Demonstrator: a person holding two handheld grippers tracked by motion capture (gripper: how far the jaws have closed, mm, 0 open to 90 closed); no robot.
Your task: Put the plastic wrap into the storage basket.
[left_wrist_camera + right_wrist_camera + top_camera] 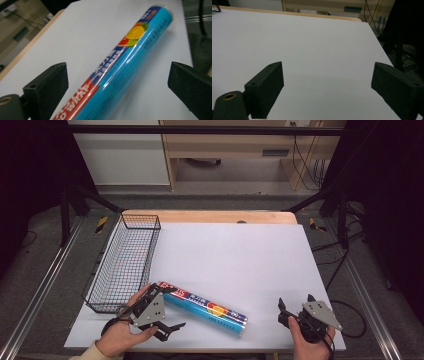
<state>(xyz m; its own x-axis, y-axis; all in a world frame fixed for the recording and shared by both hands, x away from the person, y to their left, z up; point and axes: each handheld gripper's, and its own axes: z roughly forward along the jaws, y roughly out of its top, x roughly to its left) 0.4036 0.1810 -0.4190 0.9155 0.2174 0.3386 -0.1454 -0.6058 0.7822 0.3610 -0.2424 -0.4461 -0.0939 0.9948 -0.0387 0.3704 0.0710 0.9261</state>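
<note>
A blue roll of food wrap (205, 307) with a red band and fruit pictures lies on the white table top (235, 250) near the front edge, slanting from near left to farther right. My left gripper (172, 311) is at the roll's left end, open. In the left gripper view the roll (125, 65) runs up between the two black jaws of the left gripper (118, 66), which stand wide apart and clear of it. My right gripper (295, 301) rests open at the front right, with bare table between its jaws (328, 65).
A black wire basket (155, 247) stands along the table's left side, just beyond my left hand; its corner (215, 8) shows in the right gripper view. A wooden edge (210, 216) borders the table's far side. Cables (350, 315) trail off to the right.
</note>
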